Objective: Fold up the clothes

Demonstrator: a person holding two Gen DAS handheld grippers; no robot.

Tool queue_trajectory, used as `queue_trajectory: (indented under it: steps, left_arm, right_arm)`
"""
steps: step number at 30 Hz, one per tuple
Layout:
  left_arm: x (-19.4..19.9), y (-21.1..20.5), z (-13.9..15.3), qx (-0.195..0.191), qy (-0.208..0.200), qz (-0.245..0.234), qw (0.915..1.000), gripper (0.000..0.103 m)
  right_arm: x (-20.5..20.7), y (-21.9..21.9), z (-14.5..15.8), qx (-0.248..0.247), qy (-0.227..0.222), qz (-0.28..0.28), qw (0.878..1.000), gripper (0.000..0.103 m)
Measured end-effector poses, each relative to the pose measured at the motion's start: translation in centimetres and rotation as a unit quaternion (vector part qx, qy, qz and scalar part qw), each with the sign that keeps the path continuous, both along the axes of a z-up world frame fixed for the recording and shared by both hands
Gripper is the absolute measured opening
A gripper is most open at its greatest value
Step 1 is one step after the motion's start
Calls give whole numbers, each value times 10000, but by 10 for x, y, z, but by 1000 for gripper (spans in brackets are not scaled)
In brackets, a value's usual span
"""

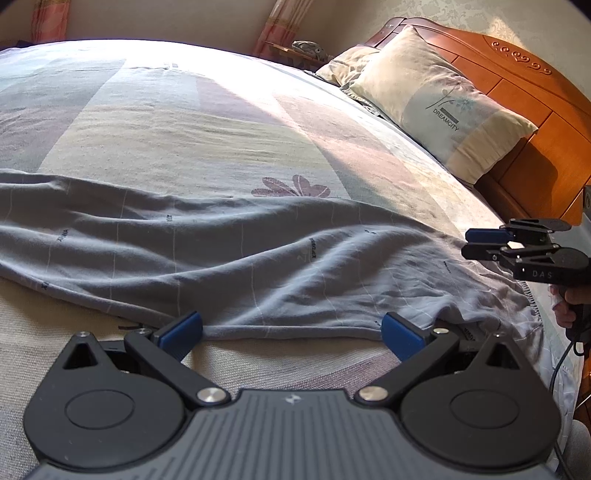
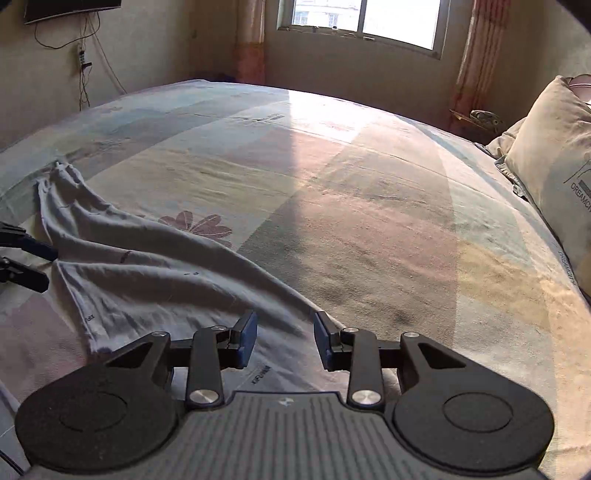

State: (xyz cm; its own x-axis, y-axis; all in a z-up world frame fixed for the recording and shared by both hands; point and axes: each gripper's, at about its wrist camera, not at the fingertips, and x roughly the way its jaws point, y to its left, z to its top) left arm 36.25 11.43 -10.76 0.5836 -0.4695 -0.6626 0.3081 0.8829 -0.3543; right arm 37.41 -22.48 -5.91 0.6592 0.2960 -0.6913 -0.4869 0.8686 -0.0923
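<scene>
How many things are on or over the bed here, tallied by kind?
Garments: 1, the grey garment spread on the bed sheet.
Pillows: 2, the front pillow and the pillow behind it.
Hand-held grippers: 2, the left hand-held gripper and the right hand-held gripper, both open.
Total: 5

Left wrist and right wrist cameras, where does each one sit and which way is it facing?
Left wrist: sits on the left gripper, low at the bed's near edge, facing across the grey garment toward the pillow and headboard; the right gripper and a hand show at right.
Right wrist: sits on the right gripper over the garment's end, facing the window; the left gripper's fingers show at left.
Shared: garment, bedsheet, pillow, curtains.
</scene>
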Motion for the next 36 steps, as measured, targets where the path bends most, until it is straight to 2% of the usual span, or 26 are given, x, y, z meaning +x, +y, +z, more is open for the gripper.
queue_trajectory:
  steps: [4, 7, 9, 13, 18, 25, 26, 27, 28, 31, 36]
  left_arm:
    - [-1, -1, 2, -15, -13, -45, 10000, 102]
    - [-2, 0, 3, -52, -23, -45, 10000, 102]
    - [-2, 1, 4, -66, -30, -37, 10000, 102]
    - [-2, 3, 6, -115, -59, -26, 9999, 102]
    - [-3, 6, 12, -88, -103, 57, 9999, 102]
    - [-7, 34, 28, 111, -239, 556, 9981, 102]
    - [-8, 42, 31, 161, -265, 697, 9971, 102]
    - [-9, 50, 33, 197, -282, 818, 9961, 102]
    - [-11, 60, 36, 242, -296, 993, 9943, 102]
    - [-16, 98, 40, 219, -276, 1551, 9873, 102]
    - [-27, 149, 40, -22, -220, 2269, 9737, 102]
  right_arm:
    - [-40, 50, -3, -212, -34, 902, 9957, 39]
    - [-64, 85, -9, -622, -254, 1543, 9857, 39]
    - [-68, 104, -18, -902, -220, 1808, 9791, 39]
    - [-64, 121, -29, -965, -48, 1921, 9766, 39]
    - [-58, 118, -10, -459, -66, 1932, 9801, 39]
    - [2, 110, 14, 250, 12, 1427, 9894, 38]
    - [14, 116, 15, 324, 41, 1384, 9898, 35]
    - [26, 123, 15, 376, 74, 1355, 9900, 27]
    - [35, 130, 16, 442, 97, 1357, 9897, 23]
    - [68, 164, 12, 674, 192, 1535, 9857, 22]
    - [100, 235, 0, 642, 349, 2186, 9731, 23]
